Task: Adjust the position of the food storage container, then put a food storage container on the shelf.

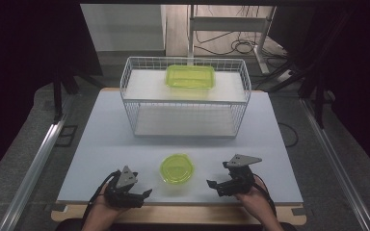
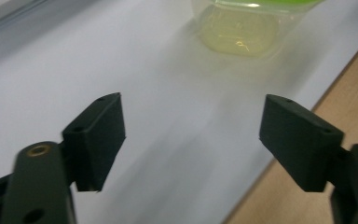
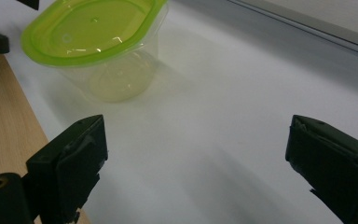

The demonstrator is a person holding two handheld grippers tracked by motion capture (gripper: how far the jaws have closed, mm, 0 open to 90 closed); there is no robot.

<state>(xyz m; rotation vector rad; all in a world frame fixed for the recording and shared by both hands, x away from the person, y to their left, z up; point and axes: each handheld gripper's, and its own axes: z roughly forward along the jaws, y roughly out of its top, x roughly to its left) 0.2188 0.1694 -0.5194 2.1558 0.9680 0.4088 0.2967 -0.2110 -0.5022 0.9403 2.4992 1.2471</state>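
A round clear tub with a lime-green lid (image 1: 177,168) stands near the front of the white table top (image 1: 111,144), between my two grippers. My left gripper (image 1: 144,197) rests at the tub's left, open, with nothing between its black jaws. In the left gripper view it (image 2: 193,135) points at the tub (image 2: 242,32), a short way off. To the right of the tub, my right gripper (image 1: 213,188) is open and empty too. The right gripper view has it (image 3: 196,154) over bare table, with the tub (image 3: 93,42) at upper left.
A white wire rack (image 1: 185,96) with two shelves stands at the back middle. A rectangular green-lidded box (image 1: 190,76) lies on its top shelf. A wooden strip (image 1: 183,214) runs along the table's front edge. Metal rails flank the table.
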